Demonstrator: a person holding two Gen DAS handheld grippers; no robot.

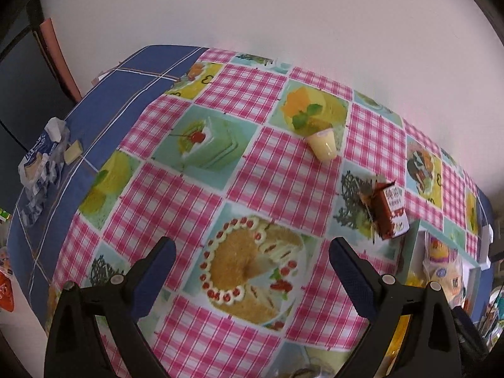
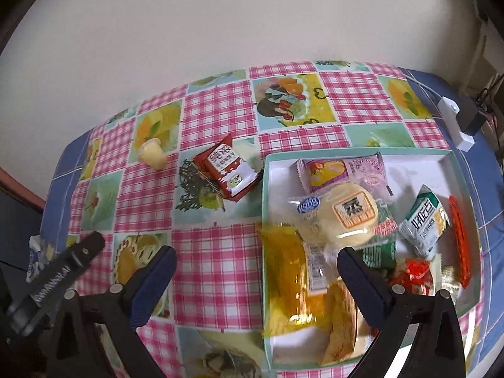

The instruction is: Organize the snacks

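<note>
A shallow box (image 2: 362, 152) with a mint-green rim sits on the right of the table and holds several wrapped snacks, among them a yellow packet (image 2: 289, 271) and a round bun (image 2: 349, 214). A red and white snack packet (image 2: 228, 168) lies on the cloth left of the box; it also shows in the left wrist view (image 1: 390, 209). A small yellow jelly cup (image 2: 152, 153) lies farther left, on its side; it also shows in the left wrist view (image 1: 324, 145). My left gripper (image 1: 252, 271) is open and empty above the cloth. My right gripper (image 2: 256, 271) is open and empty over the box's near left edge.
The table has a pink checked cloth (image 1: 267, 170) with cake pictures over a blue cloth. A crumpled blue and white wrapper (image 1: 41, 163) lies at the left edge. A white power strip with a black plug (image 2: 460, 119) lies at the far right. A wall stands behind the table.
</note>
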